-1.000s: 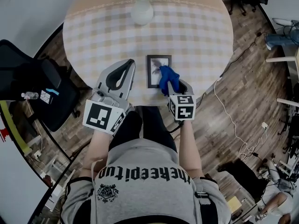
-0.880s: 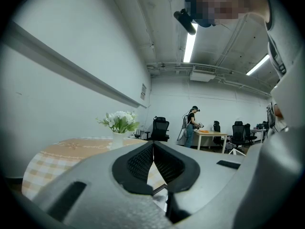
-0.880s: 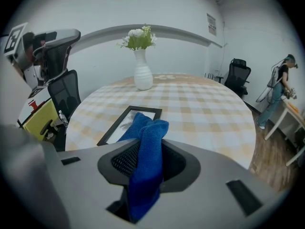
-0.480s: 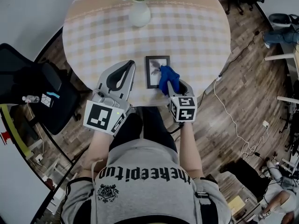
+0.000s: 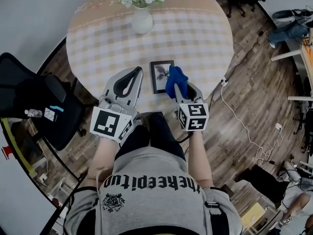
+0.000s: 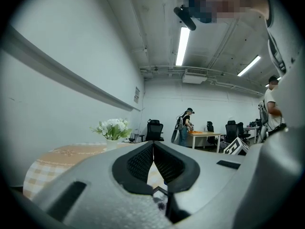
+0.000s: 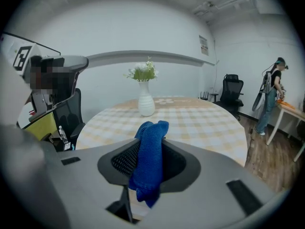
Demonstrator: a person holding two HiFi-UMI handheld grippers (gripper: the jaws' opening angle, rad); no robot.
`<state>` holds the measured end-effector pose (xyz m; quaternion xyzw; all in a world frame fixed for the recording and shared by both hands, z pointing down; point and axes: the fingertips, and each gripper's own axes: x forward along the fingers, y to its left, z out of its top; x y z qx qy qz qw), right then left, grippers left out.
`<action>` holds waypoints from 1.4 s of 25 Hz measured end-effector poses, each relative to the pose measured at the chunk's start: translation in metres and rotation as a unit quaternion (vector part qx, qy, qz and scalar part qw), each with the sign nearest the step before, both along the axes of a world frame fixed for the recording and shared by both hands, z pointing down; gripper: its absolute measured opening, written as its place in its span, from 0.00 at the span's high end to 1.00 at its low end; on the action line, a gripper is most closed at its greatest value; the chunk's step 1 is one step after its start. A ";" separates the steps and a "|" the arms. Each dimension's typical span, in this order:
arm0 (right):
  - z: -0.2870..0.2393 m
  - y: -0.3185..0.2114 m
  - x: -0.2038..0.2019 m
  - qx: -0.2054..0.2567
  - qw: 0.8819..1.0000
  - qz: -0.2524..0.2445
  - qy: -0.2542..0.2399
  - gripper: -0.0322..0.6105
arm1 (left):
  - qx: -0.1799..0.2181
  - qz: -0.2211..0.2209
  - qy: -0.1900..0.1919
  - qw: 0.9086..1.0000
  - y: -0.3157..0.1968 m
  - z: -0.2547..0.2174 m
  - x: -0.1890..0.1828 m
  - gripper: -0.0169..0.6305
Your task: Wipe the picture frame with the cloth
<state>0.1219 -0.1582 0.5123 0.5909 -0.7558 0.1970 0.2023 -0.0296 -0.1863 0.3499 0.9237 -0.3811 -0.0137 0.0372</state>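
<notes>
Right claw point(image 5: 179, 86) clamped on crumpled blue cloth point(image 5: 176, 76) at right edge of small dark rectangular picture frame point(image 5: 159, 76), left claw point(image 5: 137, 71) pressed together, empty, beside frame, round checked desk point(image 5: 195, 33) beneath.

Even, cool light is thrown down from ceiling strip lights point(image 6: 182, 46), which are blown out to white in the left gripper view. Only soft, faint shadows are cast. Both gripper views are bent by fisheye distortion and ringed in black; the near shell of the left gripper point(image 6: 153, 146) is rendered soft. The head view is dimmer and greyer.
</notes>
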 end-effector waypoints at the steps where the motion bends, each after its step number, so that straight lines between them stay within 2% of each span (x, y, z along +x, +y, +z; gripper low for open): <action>1: -0.006 0.001 0.000 0.008 1.000 0.002 -0.001 0.77 | 0.002 0.004 -0.001 1.000 0.002 -0.001 0.001 0.95; 18: -0.110 0.026 -0.012 0.134 0.991 0.026 -0.008 0.77 | 0.030 0.050 0.005 0.998 0.038 -0.021 0.004 0.95; 35: -0.158 0.055 -0.030 0.213 0.976 0.026 -0.026 0.76 | 0.043 0.070 0.010 0.997 0.069 -0.026 0.004 0.95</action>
